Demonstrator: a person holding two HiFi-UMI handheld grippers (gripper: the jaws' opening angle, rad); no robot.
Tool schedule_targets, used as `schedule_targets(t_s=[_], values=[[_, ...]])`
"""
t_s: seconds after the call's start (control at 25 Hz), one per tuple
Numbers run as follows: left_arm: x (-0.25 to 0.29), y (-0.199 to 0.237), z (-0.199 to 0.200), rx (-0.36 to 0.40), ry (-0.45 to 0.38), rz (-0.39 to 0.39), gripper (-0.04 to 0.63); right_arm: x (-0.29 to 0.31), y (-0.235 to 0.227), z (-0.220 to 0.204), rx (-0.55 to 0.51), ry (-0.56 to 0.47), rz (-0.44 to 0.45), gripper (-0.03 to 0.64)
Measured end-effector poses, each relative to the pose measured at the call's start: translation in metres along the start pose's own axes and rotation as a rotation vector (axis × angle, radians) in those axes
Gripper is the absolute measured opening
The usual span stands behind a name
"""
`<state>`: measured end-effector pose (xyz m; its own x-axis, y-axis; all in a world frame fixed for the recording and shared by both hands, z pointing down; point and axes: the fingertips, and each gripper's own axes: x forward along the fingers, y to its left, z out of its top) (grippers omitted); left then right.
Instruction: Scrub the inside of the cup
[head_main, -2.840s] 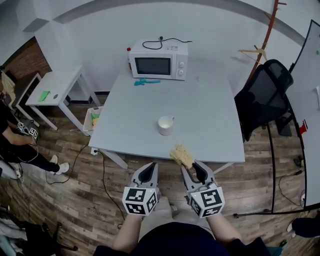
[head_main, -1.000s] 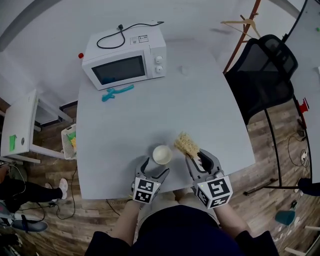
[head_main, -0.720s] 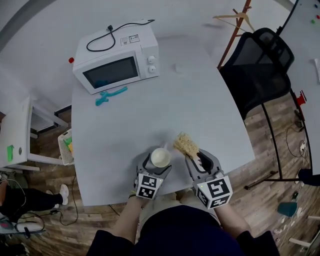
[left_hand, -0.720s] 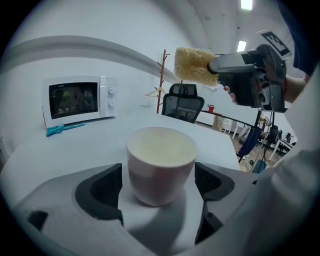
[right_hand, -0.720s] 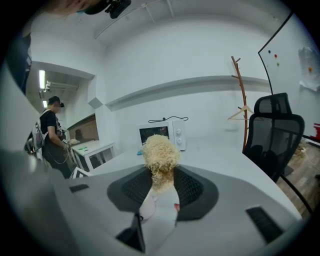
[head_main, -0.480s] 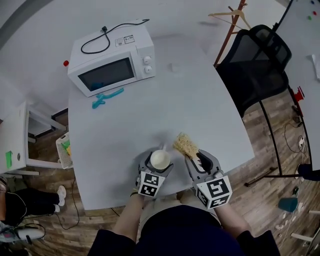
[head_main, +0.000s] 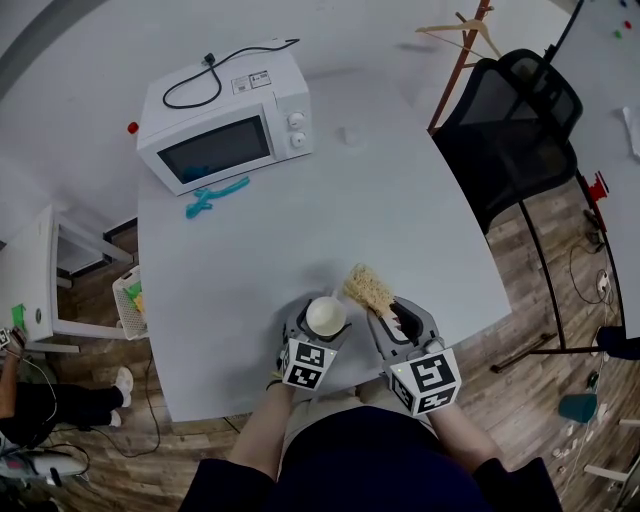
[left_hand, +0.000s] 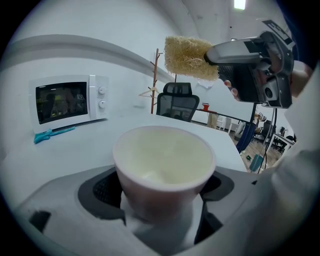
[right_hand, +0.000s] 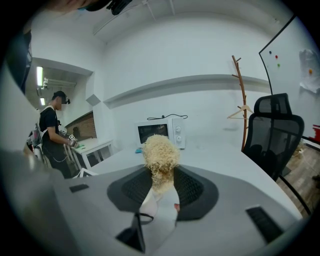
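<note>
A white cup stands upright near the front edge of the grey table. My left gripper is around it, one jaw on each side. Its jaws have just been opening, and the left gripper view shows the cup between the pads with a little room on each side. To the right, my right gripper is shut on the white handle of a yellow loofah scrubber. The scrubber's head hangs above and to the right of the cup's rim. The cup's inside looks bare.
A white microwave sits at the table's far left, with a teal tool in front of it. A black office chair and a wooden coat stand are on the right. A person stands by a small white side table.
My left gripper has slid forward until the cup stands between its jaws. The right gripper has kept the scrubber beside the cup, almost still.
</note>
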<state>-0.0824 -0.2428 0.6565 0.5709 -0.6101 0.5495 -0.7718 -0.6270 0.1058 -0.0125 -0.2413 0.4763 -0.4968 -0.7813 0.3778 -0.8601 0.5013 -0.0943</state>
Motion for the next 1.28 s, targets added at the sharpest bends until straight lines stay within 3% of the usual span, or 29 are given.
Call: schedule_targets(t_s=[0.24,0.48,0.92,1.28], values=[[-0.005,0.003,-0.001,0.055,0.018,0.012,0.431,0.004,0.018,-0.006,-0.093,0.051,0.094,0.137],[-0.020,0.011,0.002,0.116,0.028,0.040,0.431,0.008,0.037,-0.024,-0.306,0.155,0.240,0.137],[-0.035,0.025,-0.004,0.321,0.137,0.099,0.431,0.024,0.068,-0.044,-0.930,0.297,0.452,0.135],[-0.036,0.029,-0.001,0.431,0.198,0.110,0.431,0.045,0.086,-0.060,-1.461,0.338,0.526,0.135]])
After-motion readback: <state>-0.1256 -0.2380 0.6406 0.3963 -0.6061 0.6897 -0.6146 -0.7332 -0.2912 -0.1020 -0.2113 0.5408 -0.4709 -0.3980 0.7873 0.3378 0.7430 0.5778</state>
